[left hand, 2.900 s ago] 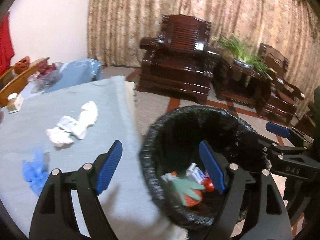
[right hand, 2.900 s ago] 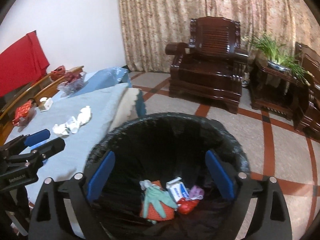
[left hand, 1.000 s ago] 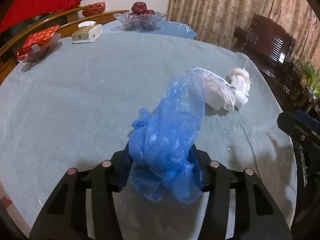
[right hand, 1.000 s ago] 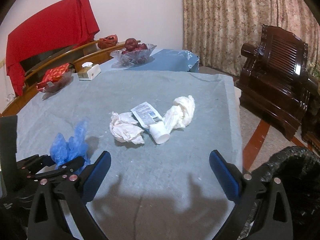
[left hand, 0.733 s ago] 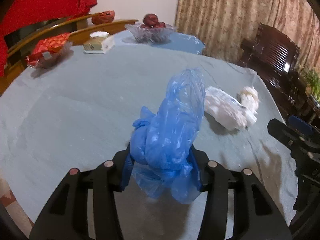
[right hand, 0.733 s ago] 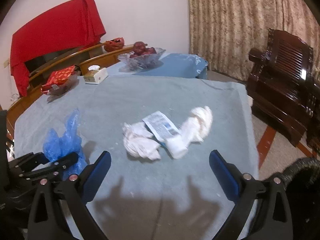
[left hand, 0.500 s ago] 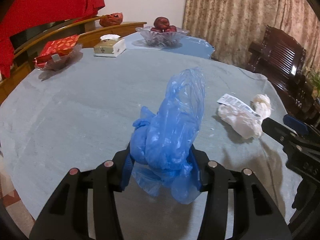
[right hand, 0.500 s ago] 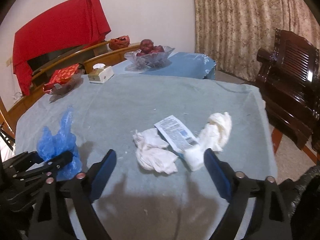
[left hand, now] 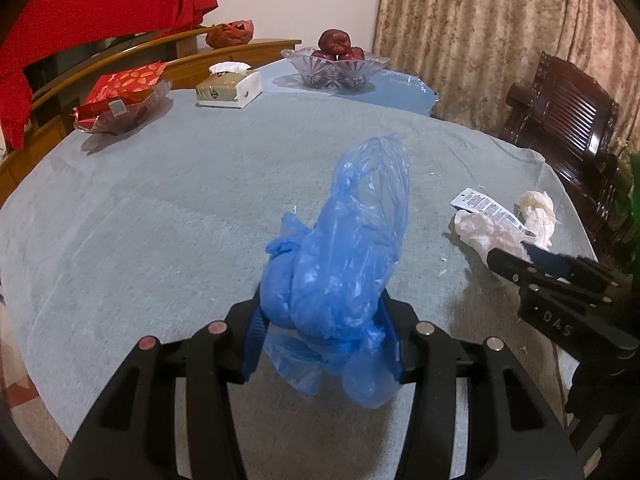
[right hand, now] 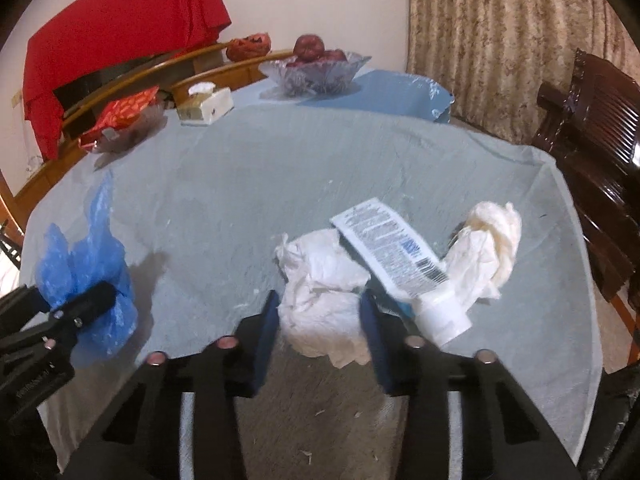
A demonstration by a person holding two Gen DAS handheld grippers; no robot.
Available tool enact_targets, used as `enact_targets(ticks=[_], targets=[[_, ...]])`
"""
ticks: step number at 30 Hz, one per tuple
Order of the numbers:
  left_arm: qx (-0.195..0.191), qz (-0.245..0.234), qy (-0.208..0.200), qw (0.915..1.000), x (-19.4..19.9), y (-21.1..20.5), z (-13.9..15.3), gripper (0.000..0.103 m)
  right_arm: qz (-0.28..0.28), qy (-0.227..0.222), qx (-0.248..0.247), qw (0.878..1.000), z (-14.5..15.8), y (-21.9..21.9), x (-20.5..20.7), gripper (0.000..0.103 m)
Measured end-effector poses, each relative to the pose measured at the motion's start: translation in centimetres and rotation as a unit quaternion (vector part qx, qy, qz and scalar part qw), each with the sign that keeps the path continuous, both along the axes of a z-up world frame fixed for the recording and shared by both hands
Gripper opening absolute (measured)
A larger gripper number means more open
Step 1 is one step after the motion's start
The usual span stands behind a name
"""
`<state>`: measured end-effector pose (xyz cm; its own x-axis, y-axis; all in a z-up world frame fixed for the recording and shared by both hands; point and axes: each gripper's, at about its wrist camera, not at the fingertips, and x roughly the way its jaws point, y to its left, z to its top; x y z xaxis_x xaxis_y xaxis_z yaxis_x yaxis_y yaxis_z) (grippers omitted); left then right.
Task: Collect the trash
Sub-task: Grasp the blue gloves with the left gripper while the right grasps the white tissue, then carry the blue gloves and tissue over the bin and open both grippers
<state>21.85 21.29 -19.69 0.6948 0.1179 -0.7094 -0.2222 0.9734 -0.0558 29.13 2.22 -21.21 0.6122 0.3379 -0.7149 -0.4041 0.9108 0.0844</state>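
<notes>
The left hand-held gripper [left hand: 322, 334] is clamped on a crumpled blue plastic bag [left hand: 344, 264]. The right hand-held gripper [right hand: 318, 326] is closing around a white tissue wad [right hand: 324, 292] on the tabletop [right hand: 240, 184] — a white tube [right hand: 404, 272] lies just right of it.

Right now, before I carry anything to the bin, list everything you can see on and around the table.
blue plastic bag: one, blue, clamped in the left gripper
crumpled tissue: one, white, between the right gripper's fingers
squeezed tube: one, white, beside that tissue
second tissue wad: one, cream, right of the tube
tissue box: one, far side
fruit bowl: one, clear glass, red fruit
red packet: one, on a dish, far left
tablecloth: one, grey-blue
armchair: one, dark wood, right
left gripper: shut on the bag
right gripper: closing around the tissue
</notes>
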Motion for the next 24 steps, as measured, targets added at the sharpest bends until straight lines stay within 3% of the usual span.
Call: enact_targets(ticks=[3, 5, 24], targets=[[-0.001, 0.0, 0.0, 1.0, -0.1, -0.1, 0.1, 0.047, 0.005, 0.002, 0.001, 1.0, 0.0, -0.1, -0.1, 0.018], [0.0, -0.001, -0.001, 1.0, -0.1, -0.3, 0.3, 0.047, 0.007, 0.002, 0.005, 1.0, 0.3, -0.2, -0.2, 0.017], [0.004, -0.043, -0.046, 0.998, -1.8, -5.6, 5.6, 0.047, -0.018, -0.057, 0.052, 0.997, 7.7, -5.1, -4.8, 0.016]])
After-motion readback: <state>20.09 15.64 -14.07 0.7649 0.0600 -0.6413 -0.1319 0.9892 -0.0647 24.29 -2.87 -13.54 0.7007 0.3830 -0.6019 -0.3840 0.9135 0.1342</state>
